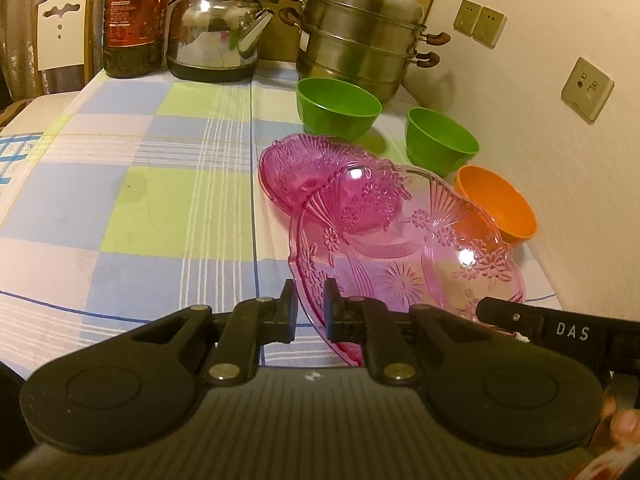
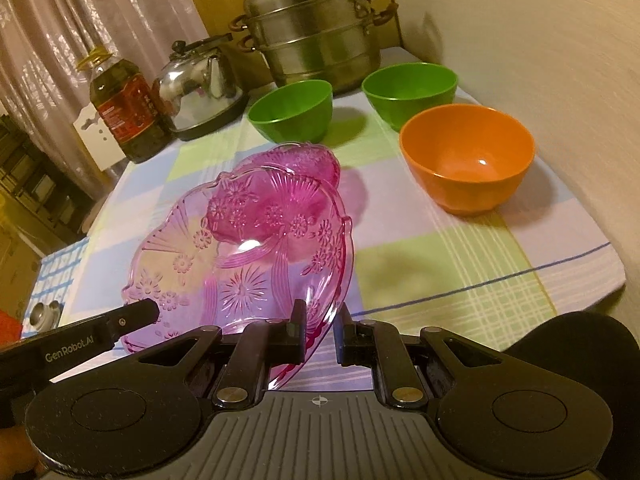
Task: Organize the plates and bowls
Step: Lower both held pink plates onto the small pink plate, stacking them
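A large pink patterned glass plate [image 1: 400, 256] [image 2: 240, 264] is held by both grippers at opposite rims. My left gripper [image 1: 309, 294] is shut on its near left rim. My right gripper [image 2: 320, 310] is shut on the near right rim. The plate's far edge overlaps a smaller pink glass dish [image 1: 304, 164] [image 2: 310, 160] on the cloth; whether they touch I cannot tell. Two green bowls [image 1: 338, 106] [image 1: 442, 140] and an orange bowl [image 1: 500, 208] [image 2: 468, 156] stand upright beyond, towards the wall.
A steel steamer pot [image 1: 360, 28] [image 2: 316, 28], a kettle [image 1: 216, 32] and an oil bottle [image 1: 134, 16] line the table's back. The wall [image 1: 540, 120] with sockets runs along the right. A checked cloth [image 1: 140, 200] covers the table; a white chair [image 1: 60, 28] stands behind.
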`<state>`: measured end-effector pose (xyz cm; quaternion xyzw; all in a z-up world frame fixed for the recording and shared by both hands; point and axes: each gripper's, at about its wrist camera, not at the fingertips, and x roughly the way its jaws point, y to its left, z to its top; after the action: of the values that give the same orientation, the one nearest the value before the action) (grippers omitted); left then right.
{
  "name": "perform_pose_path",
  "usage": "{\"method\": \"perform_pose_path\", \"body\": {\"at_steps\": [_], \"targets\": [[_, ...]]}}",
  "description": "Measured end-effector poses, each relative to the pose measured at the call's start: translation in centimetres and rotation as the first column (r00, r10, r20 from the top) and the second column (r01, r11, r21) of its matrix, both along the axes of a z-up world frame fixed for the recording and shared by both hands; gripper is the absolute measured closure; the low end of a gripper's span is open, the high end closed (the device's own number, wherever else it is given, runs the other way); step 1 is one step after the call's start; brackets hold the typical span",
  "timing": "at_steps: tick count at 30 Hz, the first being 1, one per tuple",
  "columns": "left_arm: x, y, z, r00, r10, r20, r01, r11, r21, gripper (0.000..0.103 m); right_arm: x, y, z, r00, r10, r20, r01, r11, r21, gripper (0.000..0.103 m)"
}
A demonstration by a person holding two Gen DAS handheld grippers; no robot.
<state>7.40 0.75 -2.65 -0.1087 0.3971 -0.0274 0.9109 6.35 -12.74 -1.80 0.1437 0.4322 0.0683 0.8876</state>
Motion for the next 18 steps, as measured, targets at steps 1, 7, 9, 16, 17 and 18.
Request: {"method": "perform_pose_path", "body": {"at_steps": [1,7,9,16,17,18], "targets": [[0.1,0.0,0.0,1.000,0.000,-0.002,0.000,1.000,0.001,0.091,0.1,0.0,0.0,1.000,-0.001,-0.003,0.001,1.000,0.001,0.090],[1.2,0.0,0.5,1.000,-0.007,-0.002,0.007,1.000,-0.001,0.091,1.0,0.0,0.5,1.000,-0.007,-0.005,0.007,1.000,-0.005,0.090],[1.8,-0.1,0.8,1.000,-0.009,0.001,0.009,1.000,-0.002,0.091,1.5,-0.1,0.7,1.000,-0.008,-0.002,0.008,1.000,-0.008,0.090],[4.9,0.2,1.0,1.000,-0.011,-0.003,0.011,1.000,-0.006,0.091,4.1,-0.1,1.0,1.000,-0.011,0.004,0.011,1.000,-0.016,0.090],[5.5,0.2,0.9,1.000,-0.012,-0.003,0.012,1.000,-0.005,0.091,4.6,0.0,0.9,1.000,-0.012,0.006,0.012,1.000,-0.018,0.090],[6.0,0.2,0.9,1.000,-0.013,-0.005,0.012,1.000,-0.004,0.091,5.1,0.0,0.8,1.000,-0.013,0.005,0.013,1.000,-0.019,0.090]]}}
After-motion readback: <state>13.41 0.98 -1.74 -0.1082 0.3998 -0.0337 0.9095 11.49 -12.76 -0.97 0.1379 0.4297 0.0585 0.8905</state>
